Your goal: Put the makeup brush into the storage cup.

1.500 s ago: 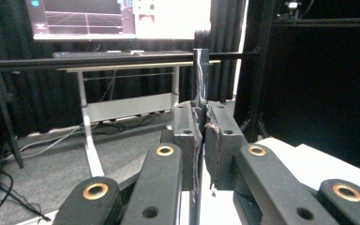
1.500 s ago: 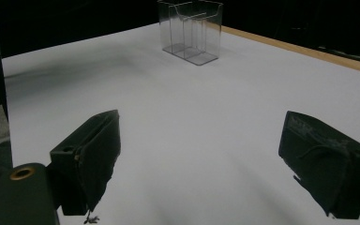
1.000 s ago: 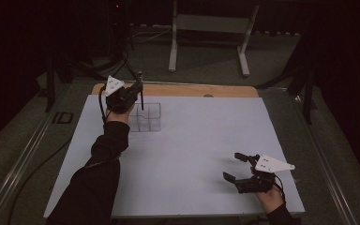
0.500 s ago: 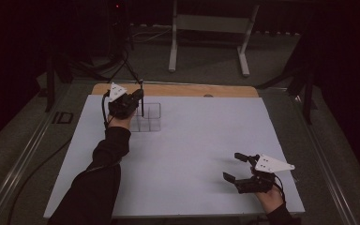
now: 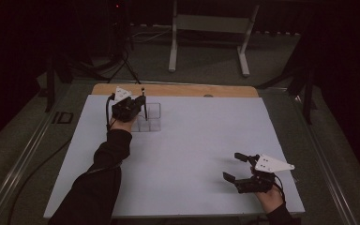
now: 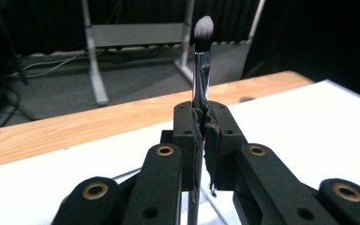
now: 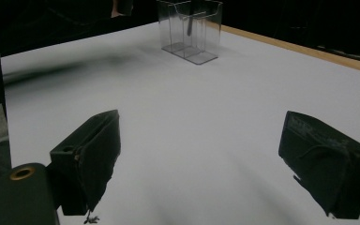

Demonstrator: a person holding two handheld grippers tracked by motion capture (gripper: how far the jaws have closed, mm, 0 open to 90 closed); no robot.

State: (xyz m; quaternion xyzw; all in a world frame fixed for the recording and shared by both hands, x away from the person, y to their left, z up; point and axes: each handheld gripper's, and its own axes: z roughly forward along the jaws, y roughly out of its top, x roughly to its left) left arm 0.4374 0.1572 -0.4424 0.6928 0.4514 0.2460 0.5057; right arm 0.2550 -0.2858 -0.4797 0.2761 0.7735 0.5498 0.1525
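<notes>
Black left claw (image 6: 201,136) hides the brush (image 6: 202,56) handle's middle.

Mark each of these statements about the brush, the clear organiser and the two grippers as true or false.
1. The left gripper is shut on a brush. True.
2. The brush is held bristles down. False: the bristle tip points up.
3. The right gripper holds a second brush. False: its jaws stand open over the bare white table, with nothing between them.
4. The brush is above the clear organiser near the far edge of the table. True.
5. The organiser lies tipped on its side. False: it stands upright.
</notes>
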